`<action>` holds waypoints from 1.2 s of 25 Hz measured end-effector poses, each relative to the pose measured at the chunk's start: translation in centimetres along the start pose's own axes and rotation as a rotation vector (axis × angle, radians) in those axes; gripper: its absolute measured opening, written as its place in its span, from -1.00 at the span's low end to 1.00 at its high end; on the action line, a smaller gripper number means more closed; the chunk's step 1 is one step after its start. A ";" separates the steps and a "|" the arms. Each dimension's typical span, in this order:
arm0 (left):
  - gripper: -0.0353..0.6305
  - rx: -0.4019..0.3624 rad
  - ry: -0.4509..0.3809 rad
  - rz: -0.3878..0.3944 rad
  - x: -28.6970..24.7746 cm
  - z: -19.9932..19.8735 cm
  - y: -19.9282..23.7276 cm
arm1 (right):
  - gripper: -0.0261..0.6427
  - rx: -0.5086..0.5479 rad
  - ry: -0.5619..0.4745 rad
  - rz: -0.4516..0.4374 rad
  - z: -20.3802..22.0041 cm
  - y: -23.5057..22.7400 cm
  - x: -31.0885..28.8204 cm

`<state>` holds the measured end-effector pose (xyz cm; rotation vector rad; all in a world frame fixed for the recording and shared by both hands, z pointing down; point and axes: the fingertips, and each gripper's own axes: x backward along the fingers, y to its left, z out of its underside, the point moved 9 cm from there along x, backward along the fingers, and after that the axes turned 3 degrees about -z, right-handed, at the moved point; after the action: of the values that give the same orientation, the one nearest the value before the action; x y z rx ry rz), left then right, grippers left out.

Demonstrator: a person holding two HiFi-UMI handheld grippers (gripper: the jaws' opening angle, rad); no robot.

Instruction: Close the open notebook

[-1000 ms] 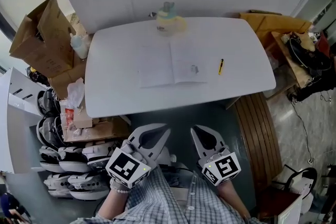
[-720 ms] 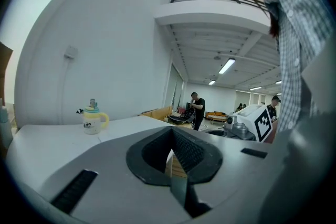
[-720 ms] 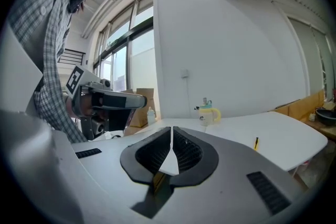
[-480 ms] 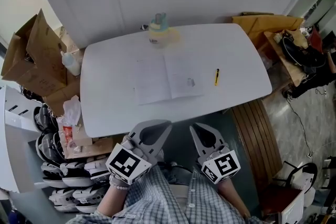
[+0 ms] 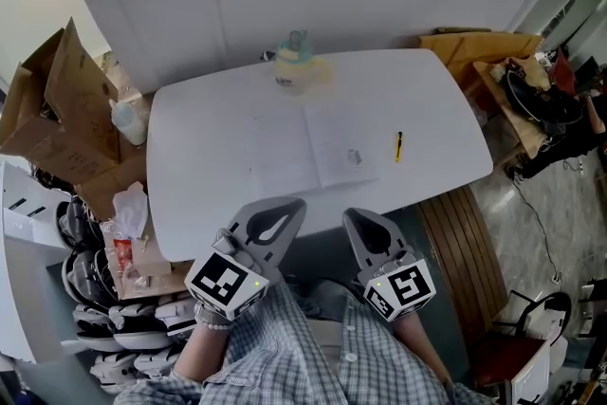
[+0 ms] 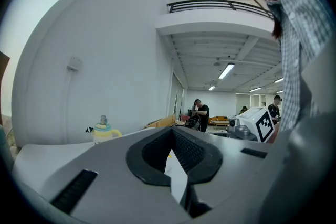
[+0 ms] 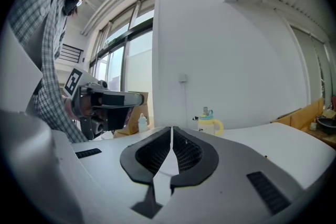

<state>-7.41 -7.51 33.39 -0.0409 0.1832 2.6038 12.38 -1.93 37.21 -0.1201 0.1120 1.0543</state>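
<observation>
The open notebook (image 5: 308, 147) lies flat in the middle of the white table (image 5: 209, 194), both pale pages up. A yellow-and-black pen (image 5: 399, 145) rests to its right. My left gripper (image 5: 289, 207) is shut and empty, its tips just over the table's near edge. My right gripper (image 5: 356, 218) is also shut and empty, just short of that edge. In the left gripper view the left gripper (image 6: 172, 129) points level across the tabletop. The right gripper (image 7: 171, 127) points the same way in its own view. Both are well short of the notebook.
A yellow lidded cup (image 5: 296, 64) stands at the table's far edge. Cardboard boxes (image 5: 57, 100) and a bottle (image 5: 123, 120) sit at the left, with shoes (image 5: 114, 337) below. A wooden bench (image 5: 465, 232) and a box of cables (image 5: 531, 100) are at the right.
Both grippers have come forward toward the table's near edge, still shut; the left one's tips now overlap it. The notebook has not moved on the table.
</observation>
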 end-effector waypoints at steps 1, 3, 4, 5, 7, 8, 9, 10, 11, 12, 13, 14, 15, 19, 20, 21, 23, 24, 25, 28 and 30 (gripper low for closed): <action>-0.88 -0.002 -0.002 -0.002 0.1 0.1 0.3 | -0.84 -0.004 0.000 0.008 0.1 0.0 -0.2; -0.88 -0.006 -0.005 -0.004 0.2 0.2 0.7 | -0.84 -0.011 -0.004 0.016 0.4 0.0 -0.6; -0.88 -0.004 -0.004 -0.005 0.3 0.3 0.9 | -0.84 -0.014 -0.004 0.017 0.6 0.1 -0.7; -0.88 0.000 0.000 -0.004 0.5 0.4 1.0 | -0.84 -0.013 -0.002 0.017 0.7 0.2 -0.9; -0.88 0.006 0.013 0.000 0.6 0.6 1.3 | -0.84 -0.005 0.011 0.020 0.7 0.6 -1.1; -0.88 0.004 0.019 0.001 0.5 0.6 1.4 | -0.84 0.000 0.022 0.022 0.7 0.6 -1.2; -0.88 0.001 0.023 0.002 0.4 0.6 1.4 | -0.84 0.000 0.034 0.025 0.8 0.5 -1.3; -0.88 -0.003 0.026 0.002 0.2 0.6 1.4 | -0.84 -0.007 0.048 0.028 1.0 0.3 -1.4; -0.88 -0.007 0.028 0.001 0.1 0.6 1.5 | -0.84 -0.020 0.063 0.033 1.4 0.0 -1.5; -0.88 -0.010 0.031 -0.001 0.0 0.6 1.5 | -0.84 -0.039 0.076 0.039 1.7 -0.4 -1.6; -0.88 -0.010 0.035 -0.006 -0.1 0.7 1.6 | -0.84 -0.062 0.085 0.046 2.2 -0.8 -1.8; -0.88 -0.006 0.039 -0.013 -0.1 0.8 1.8 | -0.84 -0.087 0.091 0.051 2.6 -1.2 -2.0; -0.88 0.000 0.041 -0.022 -0.2 1.0 2.0 | -0.84 -0.107 0.096 0.054 3.1 -1.6 -2.2; -0.88 0.034 0.053 -0.070 -0.6 1.5 2.9 | -0.84 -0.142 0.144 0.022 4.9 -3.5 -3.2; -0.88 0.040 0.055 -0.084 -0.8 1.6 2.9 | -0.84 -0.144 0.163 0.001 5.4 -4.0 -3.4; -0.88 0.044 0.054 -0.098 -1.0 1.6 3.0 | -0.84 -0.145 0.183 -0.017 5.9 -4.5 -3.6; -0.88 0.051 0.050 -0.124 -1.4 1.5 3.0 | -0.83 -0.151 0.226 -0.040 7.0 -5.5 -4.2; -0.88 0.054 0.046 -0.135 -1.5 1.4 3.1 | -0.83 -0.163 0.246 -0.048 7.5 -6.0 -4.5; -0.88 0.058 0.044 -0.147 -1.6 1.3 3.2 | -0.83 -0.184 0.264 -0.054 8.0 -6.4 -4.8; -0.88 0.086 0.037 -0.181 -1.7 1.5 3.5 | -0.83 -0.266 0.313 -0.049 9.8 -7.7 -5.7; -0.88 0.112 0.027 -0.203 -1.8 1.5 3.6 | -0.83 -0.310 0.349 -0.033 11.1 -8.3 -6.1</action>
<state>-7.70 -11.26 35.46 -0.0521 0.3175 2.3879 17.01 -9.58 49.51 -0.5858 0.2603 1.0043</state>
